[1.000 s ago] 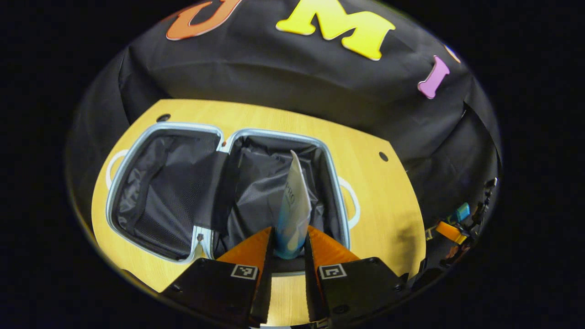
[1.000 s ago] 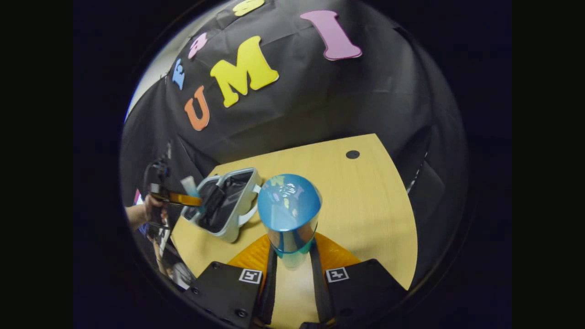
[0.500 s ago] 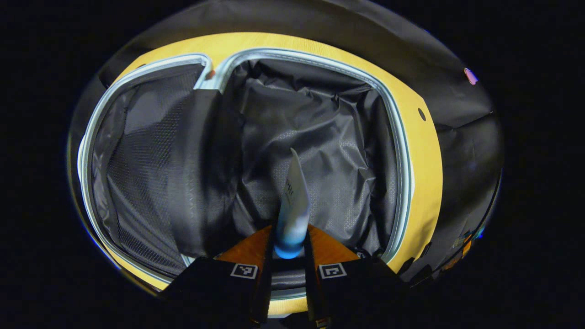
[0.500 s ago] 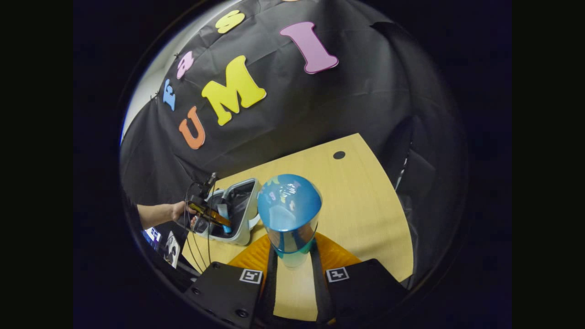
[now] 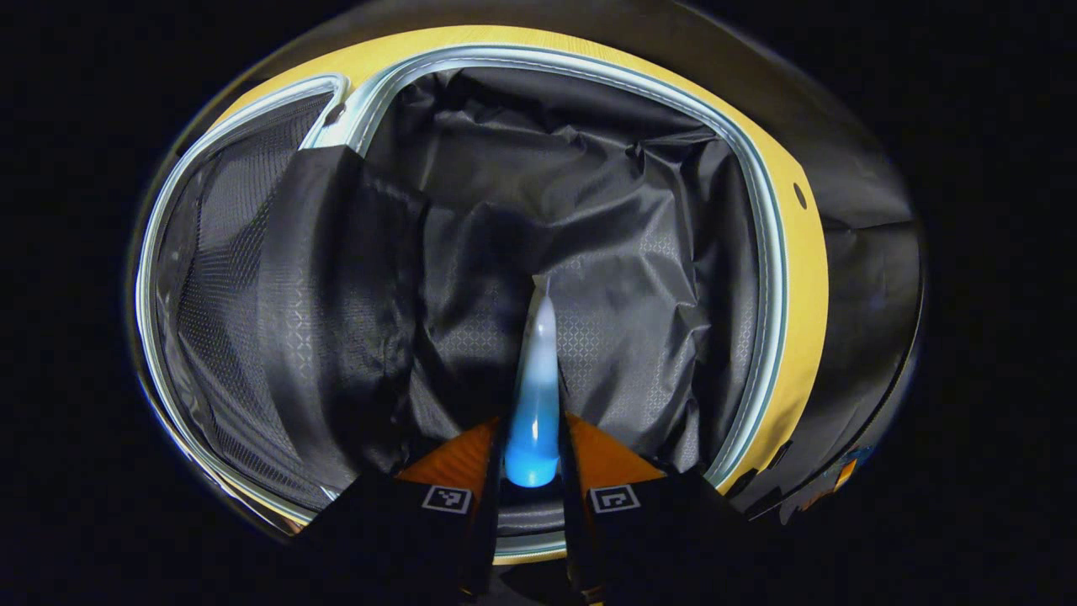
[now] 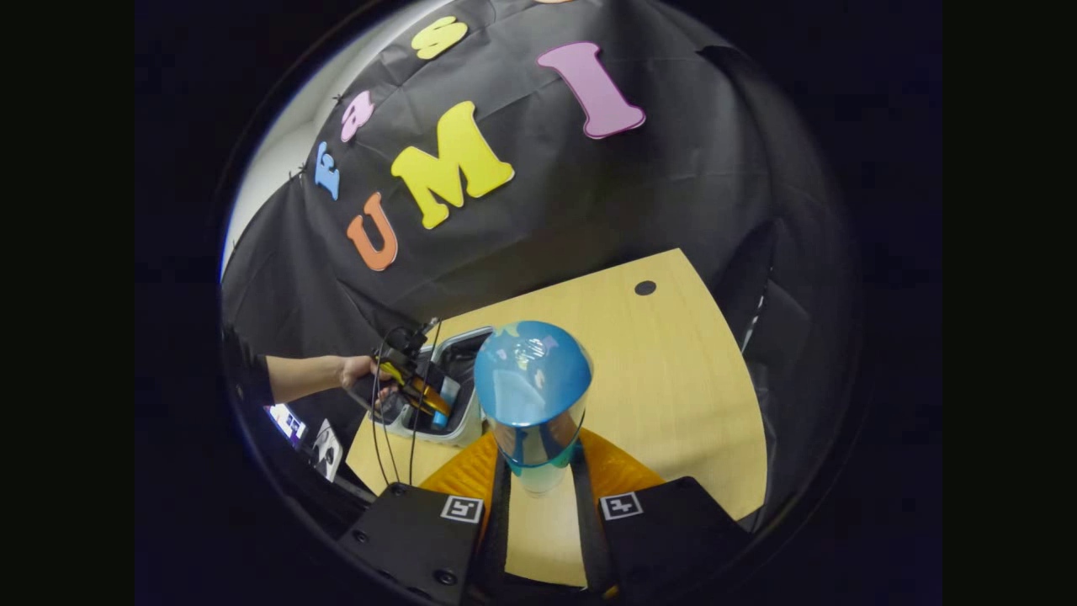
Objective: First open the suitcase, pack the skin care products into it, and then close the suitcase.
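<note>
The suitcase (image 5: 761, 278) lies open on the wooden table, both halves lined in black fabric. My left gripper (image 5: 532, 454) is shut on a white-and-blue tube (image 5: 538, 379), held low over the right half's lining. In the right gripper view, my right gripper (image 6: 538, 480) is shut on a blue-capped clear bottle (image 6: 532, 387), held above the table. Farther left in that view, a hand holds the left gripper (image 6: 416, 391) with the tube (image 6: 441, 408) down inside the suitcase (image 6: 458, 433).
The wooden table (image 6: 665, 379) stretches to the right of the suitcase, with a round cable hole (image 6: 645, 287) near its far edge. The suitcase's left half (image 5: 219, 278) has a mesh pocket. Black cloth walls surround the table.
My left gripper has dropped lower into the suitcase's right half with the tube, and the tube now shows edge-on. The right gripper and bottle have shifted only slightly.
</note>
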`<state>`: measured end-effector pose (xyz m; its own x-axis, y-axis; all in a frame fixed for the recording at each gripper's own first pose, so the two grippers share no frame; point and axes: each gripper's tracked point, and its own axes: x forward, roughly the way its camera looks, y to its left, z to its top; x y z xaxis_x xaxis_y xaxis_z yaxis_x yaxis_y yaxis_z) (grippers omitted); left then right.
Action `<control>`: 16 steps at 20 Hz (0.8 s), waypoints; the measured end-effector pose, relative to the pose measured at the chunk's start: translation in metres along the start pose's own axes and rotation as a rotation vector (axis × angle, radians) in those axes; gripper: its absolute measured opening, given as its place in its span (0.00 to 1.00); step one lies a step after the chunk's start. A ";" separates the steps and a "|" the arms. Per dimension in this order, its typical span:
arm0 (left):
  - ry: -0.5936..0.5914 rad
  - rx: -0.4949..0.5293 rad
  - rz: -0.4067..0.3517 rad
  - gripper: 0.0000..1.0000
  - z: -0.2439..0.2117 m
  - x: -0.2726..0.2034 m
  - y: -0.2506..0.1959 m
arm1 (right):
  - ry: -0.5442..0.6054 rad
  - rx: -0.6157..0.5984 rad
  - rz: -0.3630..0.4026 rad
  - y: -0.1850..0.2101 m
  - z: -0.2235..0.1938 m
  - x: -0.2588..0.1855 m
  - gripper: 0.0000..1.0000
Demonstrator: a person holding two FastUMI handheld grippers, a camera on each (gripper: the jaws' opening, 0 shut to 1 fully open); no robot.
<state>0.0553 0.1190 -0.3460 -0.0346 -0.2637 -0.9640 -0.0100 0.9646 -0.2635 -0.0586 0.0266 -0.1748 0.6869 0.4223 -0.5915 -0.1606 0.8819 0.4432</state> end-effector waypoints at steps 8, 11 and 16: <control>-0.054 -0.069 -0.058 0.74 -0.008 -0.017 -0.002 | 0.054 -0.084 0.057 0.032 -0.010 0.014 0.34; -0.152 0.019 -0.010 0.95 -0.010 -0.048 0.002 | 0.088 -0.142 0.125 0.074 -0.004 0.035 0.34; -0.632 0.066 0.099 0.96 -0.021 -0.140 0.007 | 0.174 -0.251 0.282 0.173 0.004 0.104 0.34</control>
<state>0.0389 0.1630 -0.2122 0.5640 -0.1410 -0.8137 0.0246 0.9878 -0.1541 -0.0122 0.2224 -0.1570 0.4643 0.6652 -0.5848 -0.5081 0.7409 0.4393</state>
